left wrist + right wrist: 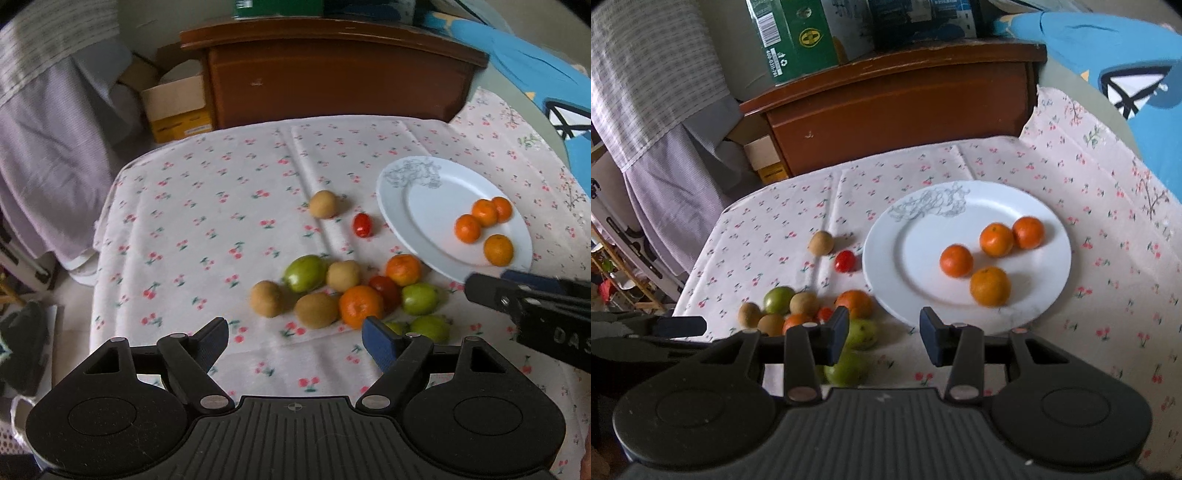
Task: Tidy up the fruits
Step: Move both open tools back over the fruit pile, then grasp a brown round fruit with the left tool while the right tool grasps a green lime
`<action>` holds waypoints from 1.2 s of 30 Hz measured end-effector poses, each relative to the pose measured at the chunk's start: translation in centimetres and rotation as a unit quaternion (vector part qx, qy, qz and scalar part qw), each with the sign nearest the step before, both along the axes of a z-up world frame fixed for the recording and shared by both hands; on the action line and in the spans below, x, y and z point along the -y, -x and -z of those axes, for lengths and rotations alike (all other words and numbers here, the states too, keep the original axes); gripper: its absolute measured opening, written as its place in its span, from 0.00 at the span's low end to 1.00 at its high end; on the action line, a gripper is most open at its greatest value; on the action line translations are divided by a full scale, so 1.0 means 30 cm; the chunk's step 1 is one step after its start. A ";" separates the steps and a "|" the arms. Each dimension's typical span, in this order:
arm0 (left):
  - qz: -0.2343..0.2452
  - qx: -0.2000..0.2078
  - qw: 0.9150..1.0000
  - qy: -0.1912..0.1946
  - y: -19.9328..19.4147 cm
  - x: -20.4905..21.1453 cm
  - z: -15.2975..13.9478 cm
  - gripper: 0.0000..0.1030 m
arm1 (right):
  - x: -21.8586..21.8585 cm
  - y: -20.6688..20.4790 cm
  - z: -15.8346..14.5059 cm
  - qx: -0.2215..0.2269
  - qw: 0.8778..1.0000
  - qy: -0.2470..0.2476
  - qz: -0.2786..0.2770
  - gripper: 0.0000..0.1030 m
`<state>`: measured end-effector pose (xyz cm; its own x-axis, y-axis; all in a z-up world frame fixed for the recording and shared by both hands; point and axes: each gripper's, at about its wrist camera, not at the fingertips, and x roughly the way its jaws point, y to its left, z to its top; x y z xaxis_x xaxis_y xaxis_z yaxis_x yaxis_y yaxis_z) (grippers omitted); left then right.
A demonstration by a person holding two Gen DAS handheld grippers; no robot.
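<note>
A white plate [1049,229] holds several small oranges [990,286]; it also shows in the left wrist view [399,206]. A pile of fruit lies left of it on the cherry-print cloth: kiwis [317,310], green fruits [305,272], oranges [361,305] and a red tomato [385,289]. One kiwi [323,204] and one small tomato [362,225] lie apart, farther back. My left gripper [295,338] is open and empty, just before the pile. My right gripper [884,334] is open and empty, at the plate's near left rim, above green fruits [862,334].
A brown wooden cabinet [332,81] stands behind the table with boxes [792,37] on top. Cardboard boxes [177,107] and hanging cloth [48,147] are at the left. A blue cushion [1126,74] is at the right. The right gripper's body [532,306] crosses the left view.
</note>
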<state>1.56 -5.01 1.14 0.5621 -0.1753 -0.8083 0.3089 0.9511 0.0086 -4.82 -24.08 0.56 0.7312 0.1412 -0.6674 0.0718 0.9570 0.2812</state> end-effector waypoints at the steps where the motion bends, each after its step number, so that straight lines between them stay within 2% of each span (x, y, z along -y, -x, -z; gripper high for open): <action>1: -0.005 0.001 1.000 0.000 0.002 -0.013 0.001 0.78 | -0.004 0.008 0.003 -0.001 1.000 -0.003 0.000 0.42; 9: -0.059 -0.008 0.998 0.018 0.006 -0.144 0.023 0.78 | -0.049 0.059 0.044 -0.012 1.000 -0.024 -0.014 0.42; 13: -0.068 -0.005 0.997 0.027 0.017 -0.176 0.030 0.78 | -0.080 0.061 0.063 -0.009 0.999 -0.011 -0.031 0.42; 18: -0.067 0.000 0.997 0.027 0.021 -0.182 0.039 0.77 | -0.104 0.050 0.089 -0.010 0.999 0.011 -0.043 0.42; 22: -0.070 0.005 0.997 0.043 0.016 -0.191 0.040 0.76 | -0.110 0.037 0.107 -0.010 0.999 0.021 -0.045 0.40; 27: -0.073 0.016 0.996 0.058 -0.001 -0.184 0.048 0.75 | -0.120 0.022 0.128 -0.011 0.998 0.026 -0.053 0.30; 31: -0.086 0.026 0.993 0.071 -0.032 -0.181 0.056 0.74 | -0.125 0.021 0.137 -0.009 0.998 0.028 -0.057 0.30; 36: -0.087 0.018 0.991 0.097 -0.059 -0.171 0.069 0.69 | -0.123 0.024 0.139 -0.009 0.998 0.025 -0.056 0.30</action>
